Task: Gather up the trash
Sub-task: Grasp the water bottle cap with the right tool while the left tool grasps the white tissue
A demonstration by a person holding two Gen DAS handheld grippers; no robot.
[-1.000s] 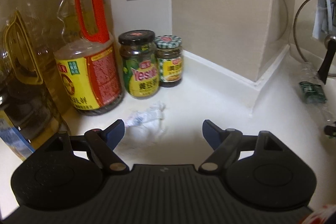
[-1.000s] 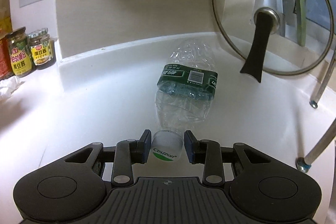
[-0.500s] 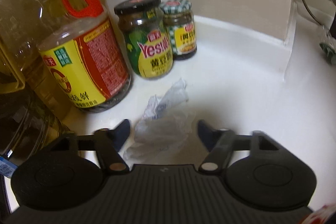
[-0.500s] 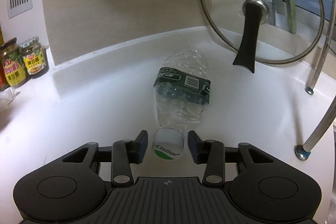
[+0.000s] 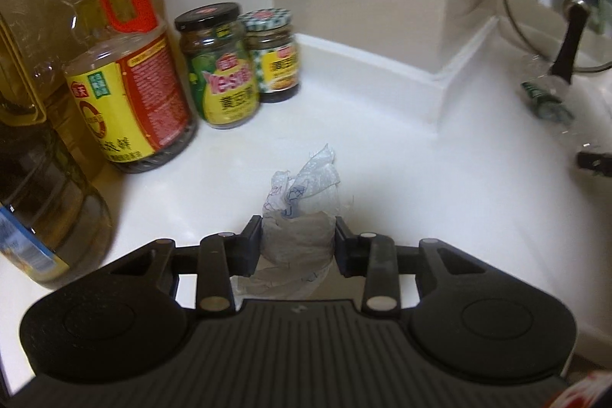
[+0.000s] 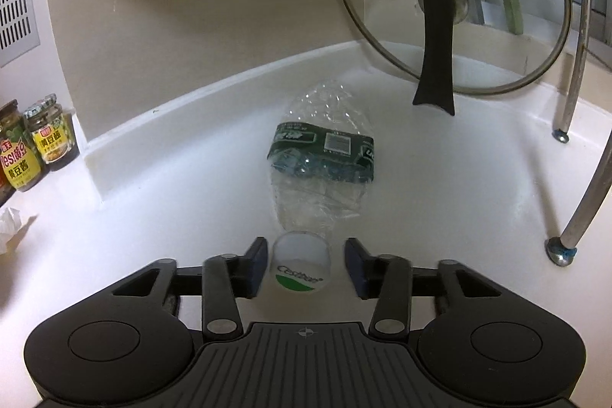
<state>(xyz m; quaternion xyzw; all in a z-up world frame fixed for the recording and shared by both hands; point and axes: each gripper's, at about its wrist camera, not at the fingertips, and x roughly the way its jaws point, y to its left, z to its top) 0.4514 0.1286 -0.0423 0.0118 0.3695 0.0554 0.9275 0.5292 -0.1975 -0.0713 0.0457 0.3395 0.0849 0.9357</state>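
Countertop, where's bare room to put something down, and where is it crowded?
The countertop is bare between the crumpled wrapper and the crushed bottle, below the wall corner. More bare room lies right of the bottle, toward the rack legs. The oil bottle and jars crowd the left.

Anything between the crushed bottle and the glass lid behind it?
No. In the right wrist view only bare white counter separates the bottle from the lid.

White counter (image 5: pixel 478 178), beige wall (image 6: pixel 210 6) — dim light
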